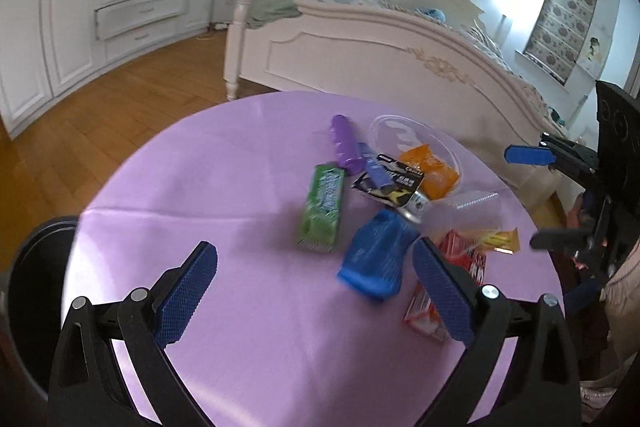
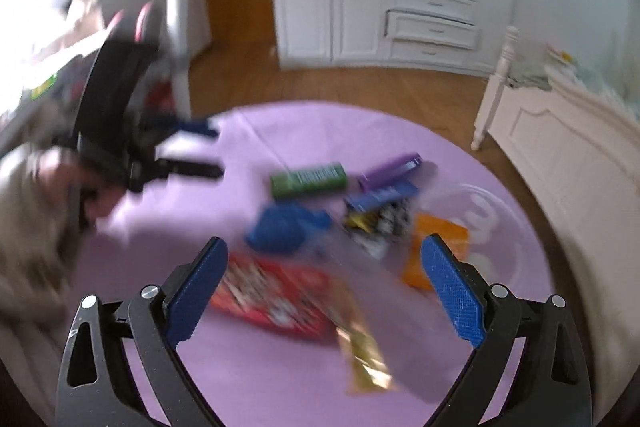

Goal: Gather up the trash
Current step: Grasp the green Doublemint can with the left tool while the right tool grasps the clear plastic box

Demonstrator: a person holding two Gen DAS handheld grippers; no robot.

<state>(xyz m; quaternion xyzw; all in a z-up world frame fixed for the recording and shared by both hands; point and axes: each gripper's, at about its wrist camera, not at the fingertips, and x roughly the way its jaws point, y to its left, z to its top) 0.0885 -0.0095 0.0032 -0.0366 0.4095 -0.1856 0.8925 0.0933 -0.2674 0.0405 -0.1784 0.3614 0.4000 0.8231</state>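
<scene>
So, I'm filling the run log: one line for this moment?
left gripper: open, empty | right gripper: open, empty | wrappers on table | bin at table edge

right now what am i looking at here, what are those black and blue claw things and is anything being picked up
Those are hand-held tongs, one in each of a person's hands, each carrying a wide-angle camera looking along its blue-padded fingers. One picture looks out from the left tongs, the other from the right tongs. Both stand open and hold nothing. Below is a round table with a lilac cloth strewn with trash: a green box, a blue packet, a purple wrapper, an orange packet, a red packet and a clear plastic lid.
</scene>
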